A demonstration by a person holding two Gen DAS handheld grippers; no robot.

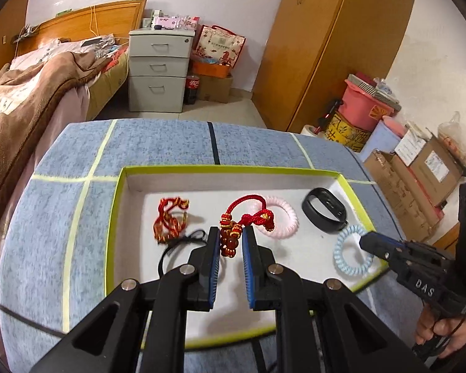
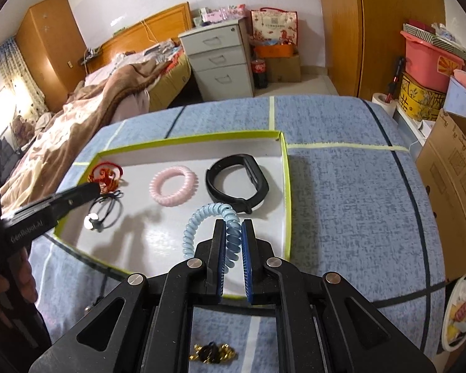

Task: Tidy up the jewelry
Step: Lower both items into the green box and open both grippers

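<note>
Blue-padded fingers of the left gripper (image 1: 231, 236) are clamped on a red knotted cord charm with amber beads (image 1: 233, 233), which is held over the middle of the white tray (image 1: 118, 217). The right gripper (image 2: 233, 233) is likewise closed on a pale blue spiral hair tie (image 2: 202, 227), pinched at one side of its coil, with the free loop hanging toward the tray floor near the right wall.

Already lying in the tray are a pink spiral hair tie (image 2: 174, 186), a black wristband (image 2: 237, 180), a second red-and-gold cord ornament (image 1: 169, 220) and a thin black elastic (image 2: 105, 214). A gold-and-black piece (image 2: 212, 354) is seen outside the tray on the blue cloth (image 2: 357, 202), not yet collected.

Risks are judged as follows. The charm's loose cord loop lies over or just beside the pink tie; which cannot be told, and a drag could snag it. The springy blue coil could roll onto the wristband on release. The two grippers are near each other, so contact is possible if either is swung inward.

Open floor is noted at the tray's near side; the yellow-green rim (image 1: 233, 169) is low, and bare cloth lies to the right.
</note>
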